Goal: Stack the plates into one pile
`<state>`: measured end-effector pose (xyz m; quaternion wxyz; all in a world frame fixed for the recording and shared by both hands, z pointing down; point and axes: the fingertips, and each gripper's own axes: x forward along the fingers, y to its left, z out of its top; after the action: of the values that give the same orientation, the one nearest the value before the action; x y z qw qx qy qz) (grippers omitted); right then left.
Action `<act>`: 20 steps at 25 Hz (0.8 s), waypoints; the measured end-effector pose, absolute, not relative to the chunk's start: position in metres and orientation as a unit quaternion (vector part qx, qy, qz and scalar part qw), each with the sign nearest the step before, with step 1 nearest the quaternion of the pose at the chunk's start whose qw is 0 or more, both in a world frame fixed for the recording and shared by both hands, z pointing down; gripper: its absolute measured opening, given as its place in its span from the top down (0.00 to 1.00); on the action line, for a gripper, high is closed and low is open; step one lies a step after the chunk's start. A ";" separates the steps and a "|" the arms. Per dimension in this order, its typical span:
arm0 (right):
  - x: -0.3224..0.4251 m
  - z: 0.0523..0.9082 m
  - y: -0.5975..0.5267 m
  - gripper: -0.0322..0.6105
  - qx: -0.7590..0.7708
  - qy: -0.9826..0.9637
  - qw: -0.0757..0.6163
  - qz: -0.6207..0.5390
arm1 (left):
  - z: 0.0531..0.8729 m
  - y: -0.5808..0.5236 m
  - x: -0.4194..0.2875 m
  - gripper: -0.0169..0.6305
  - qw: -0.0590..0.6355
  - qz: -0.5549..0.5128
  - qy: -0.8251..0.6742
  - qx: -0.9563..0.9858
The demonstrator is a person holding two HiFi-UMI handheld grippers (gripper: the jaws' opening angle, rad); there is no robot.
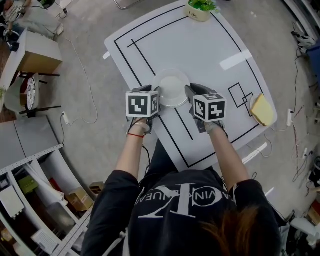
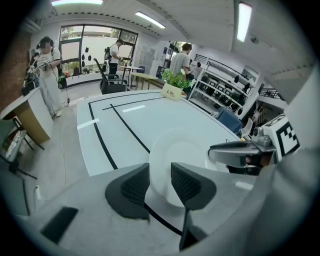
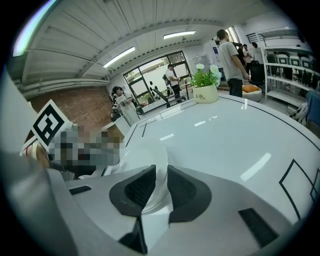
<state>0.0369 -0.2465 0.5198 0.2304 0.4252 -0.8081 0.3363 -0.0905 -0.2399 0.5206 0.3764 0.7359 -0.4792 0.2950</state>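
The white plate point(image 1: 172, 88) looks like glazed ceramic or hard plastic: stiff, smooth and fairly light, but slippery at the edge and likely to chip or clatter if it drops. The raised rim is the sensible place to take hold, one side for each gripper, with the plate kept level. It lies near the middle of the tabletop point(image 1: 215, 45), just beyond a black line, and seems to rest on the surface; whether more plates sit under it cannot be told. The left gripper point(image 1: 156, 94) has the near-left rim between its jaws, which stand partly apart, and its pads point(image 2: 134, 187) look slightly clear of the rim rather than pinching it. The right gripper point(image 1: 190, 93) takes the opposite rim; there the jaws sit closer together and the pads point(image 3: 141, 186) appear to press on the plate point(image 3: 145, 155). Further out, a potted plant point(image 1: 200, 9) stands at the far edge and a yellow sponge point(image 1: 262, 110) lies well to the right.
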 end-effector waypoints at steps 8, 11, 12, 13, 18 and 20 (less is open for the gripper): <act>0.033 0.528 -0.240 0.82 0.419 -0.815 0.264 0.302 | 0.530 -0.233 -0.090 0.73 0.359 0.321 -0.477 0.735; 0.033 0.529 -0.241 0.82 0.419 -0.815 0.271 0.294 | 0.531 -0.232 -0.089 0.72 0.358 0.324 -0.475 0.736; 0.033 0.528 -0.241 0.81 0.419 -0.816 0.276 0.288 | 0.531 -0.232 -0.089 0.72 0.358 0.326 -0.474 0.736; 0.033 0.528 -0.241 0.81 0.419 -0.817 0.280 0.281 | 0.531 -0.232 -0.088 0.72 0.357 0.327 -0.474 0.736; 0.031 0.528 -0.239 0.80 0.417 -0.820 0.301 0.250 | 0.530 -0.233 -0.083 0.72 0.348 0.324 -0.476 0.740; 0.031 0.526 -0.239 0.79 0.417 -0.823 0.298 0.246 | 0.528 -0.233 -0.080 0.72 0.341 0.321 -0.478 0.743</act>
<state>0.0307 -0.2390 0.5262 0.2977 0.4171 -0.8227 0.2462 -0.0804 -0.2334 0.5279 0.3409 0.7435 -0.4777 0.3207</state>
